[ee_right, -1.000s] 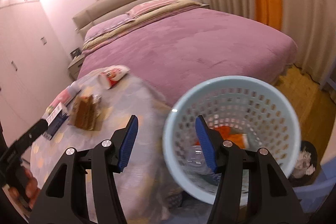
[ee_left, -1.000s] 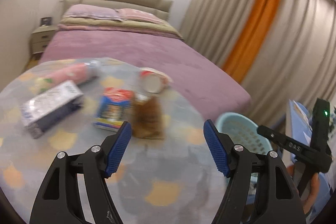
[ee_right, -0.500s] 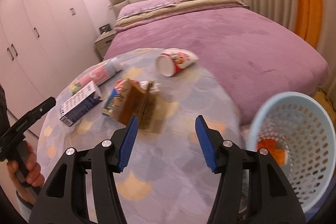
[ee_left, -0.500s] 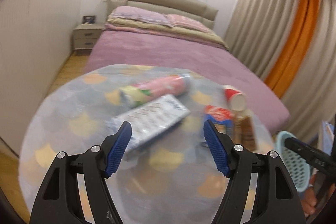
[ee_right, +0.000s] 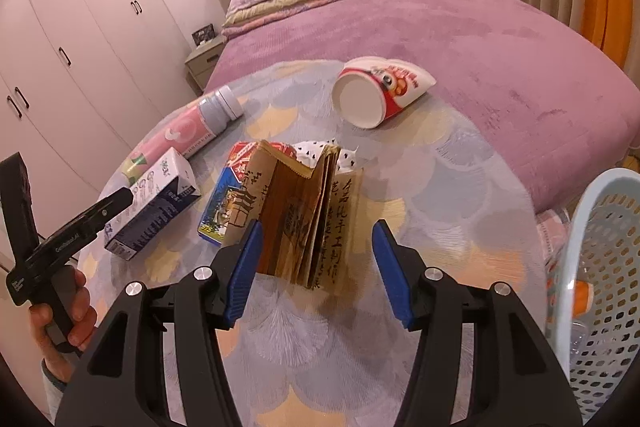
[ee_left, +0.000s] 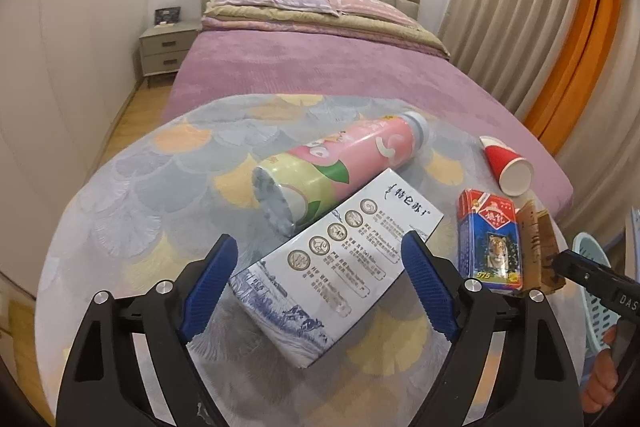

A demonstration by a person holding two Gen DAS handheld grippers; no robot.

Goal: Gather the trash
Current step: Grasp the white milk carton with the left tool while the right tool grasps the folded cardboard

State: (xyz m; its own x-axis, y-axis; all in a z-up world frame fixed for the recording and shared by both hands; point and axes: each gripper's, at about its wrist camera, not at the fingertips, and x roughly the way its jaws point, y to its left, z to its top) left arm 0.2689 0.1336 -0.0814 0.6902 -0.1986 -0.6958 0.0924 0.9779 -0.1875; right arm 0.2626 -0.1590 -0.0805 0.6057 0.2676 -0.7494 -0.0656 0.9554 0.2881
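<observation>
Trash lies scattered on a round table (ee_left: 120, 195) covered with a grey-and-yellow scallop-pattern cloth, standing at the foot of a bed (ee_left: 328, 75) with a purple cover. From the left wrist view, the left claw (ee_left: 320, 283) hangs over the table with its jaws opening and nothing gripped; a white printed carton (ee_left: 336, 267) lies on its side between the blue pads, which stand clear of its sides. Touching the carton at its 11 o'clock side lies a pink and green bottle (ee_left: 340, 167), tipped over with its grey cap toward 2 o'clock. At 3 o'clock from the carton sits a blue and red box with a tiger picture (ee_left: 490, 239), and just beyond that, brown folded paper (ee_left: 540, 243). A red paper cup (ee_left: 506, 165) lies on its side at 1 o'clock, near the table's edge. From the right wrist view, the right claw (ee_right: 318, 269) is parted about halfway and holds nothing; the brown folded paper stands on edge just ahead of its pads, partly between them, not pressed. At 12 o'clock lies the red paper cup, mouth facing the camera. At 3 o'clock, beside the table, a pale blue perforated basket (ee_right: 600, 251) holds some orange and clear scraps
</observation>
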